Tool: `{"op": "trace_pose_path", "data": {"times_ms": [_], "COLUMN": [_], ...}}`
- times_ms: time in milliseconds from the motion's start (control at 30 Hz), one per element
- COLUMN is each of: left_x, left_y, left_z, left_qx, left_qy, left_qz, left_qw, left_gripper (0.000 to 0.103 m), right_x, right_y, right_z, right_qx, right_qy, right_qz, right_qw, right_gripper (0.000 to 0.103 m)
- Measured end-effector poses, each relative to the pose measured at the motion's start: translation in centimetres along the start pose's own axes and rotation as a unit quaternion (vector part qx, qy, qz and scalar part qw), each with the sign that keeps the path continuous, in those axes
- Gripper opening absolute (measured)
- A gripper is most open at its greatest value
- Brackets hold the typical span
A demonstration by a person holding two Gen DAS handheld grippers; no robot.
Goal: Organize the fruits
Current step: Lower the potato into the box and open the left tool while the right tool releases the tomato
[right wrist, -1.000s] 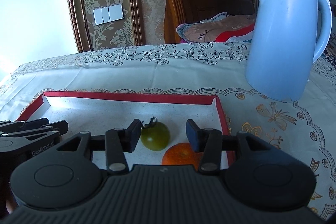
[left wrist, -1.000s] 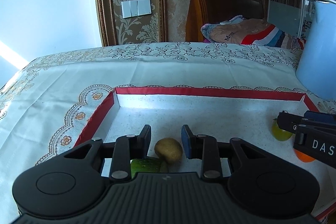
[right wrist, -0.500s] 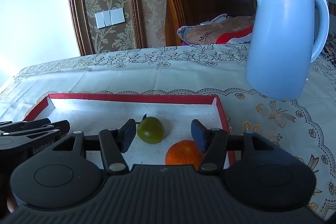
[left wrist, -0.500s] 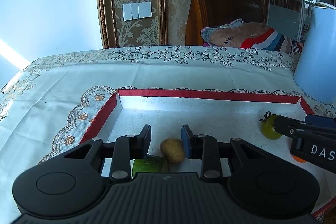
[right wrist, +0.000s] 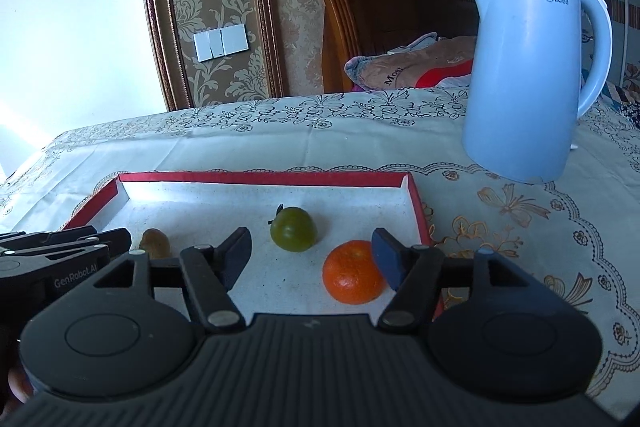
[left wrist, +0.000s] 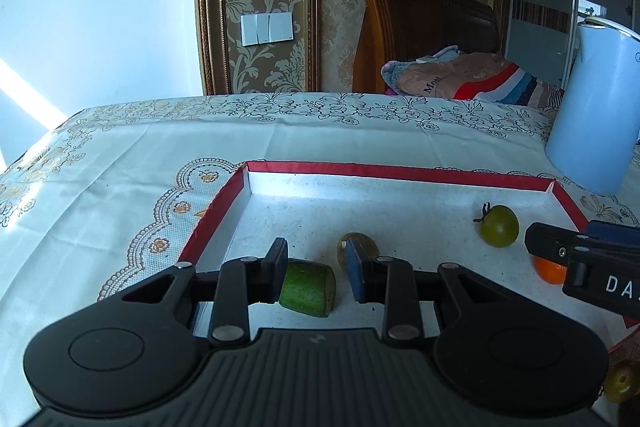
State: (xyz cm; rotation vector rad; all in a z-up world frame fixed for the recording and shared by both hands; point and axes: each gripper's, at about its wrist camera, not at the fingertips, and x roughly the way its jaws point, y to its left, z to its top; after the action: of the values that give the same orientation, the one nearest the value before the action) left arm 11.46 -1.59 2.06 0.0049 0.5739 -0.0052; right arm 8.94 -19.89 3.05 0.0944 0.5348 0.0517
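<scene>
Tray (left wrist: pixel 400 171): red-rimmed, white floor, on the tablecloth (left wrist: pixel 120 163); it gathers the fruit in one place.
Cucumber piece (left wrist: pixel 307 289): near left of tray, lying on its side between the left fingers; likely the next pick.
Brown fruit (left wrist: pixel 362 245): just beyond the cucumber piece, partly hidden by the left gripper's right finger.
Green tomato (right wrist: pixel 293 229): mid tray, stem up, apart from the others.
Orange (right wrist: pixel 352 271): near right of tray, close to the rim, just inside the right gripper's right finger.
Left gripper (left wrist: pixel 316 269): fingers spread around the cucumber piece, not pressing it; empty.
Right gripper (right wrist: pixel 312 255): fingers spread wide, holding nothing, low over the near right of the tray.
Kettle (right wrist: pixel 528 75): blue, upright on the cloth, far right, outside the tray; not part of the sorting.
Small yellow-green fruit (left wrist: pixel 622 381): outside the tray at near right; probably not yet gathered.
</scene>
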Motion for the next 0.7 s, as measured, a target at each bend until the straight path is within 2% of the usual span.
{"op": "trace_pose_path", "data": {"times_ms": [167, 267, 467, 700], "left_x": [-2.1, -2.8, -4.6, -6.1], "left_y": [0.9, 1.6, 2.4, 2.8], "left_z": [-0.9, -1.4, -2.8, -4.2], "left_qx": [-0.004, -0.014, -0.008, -0.007], "left_qy": [-0.018, -0.014, -0.026, -0.027], "left_qz": [0.008, -0.006, -0.001, -0.016], "left_qw": [0.9998, 0.9998, 0.9996, 0.9995], "left_gripper": [0.030, 0.030, 0.030, 0.031], "right_x": [-1.5, -2.0, -2.8, -4.6], "right_y": [-0.1, -0.1, 0.1, -0.2], "right_z": [-0.6, -0.8, -1.8, -3.0], "right_qx": [-0.004, -0.001, -0.010, -0.012], "right_qy": [-0.005, -0.006, 0.003, -0.009], "right_qz": [0.004, 0.009, 0.011, 0.009], "right_qw": [1.000, 1.000, 1.000, 1.000], "right_gripper": [0.065, 0.065, 0.065, 0.065]}}
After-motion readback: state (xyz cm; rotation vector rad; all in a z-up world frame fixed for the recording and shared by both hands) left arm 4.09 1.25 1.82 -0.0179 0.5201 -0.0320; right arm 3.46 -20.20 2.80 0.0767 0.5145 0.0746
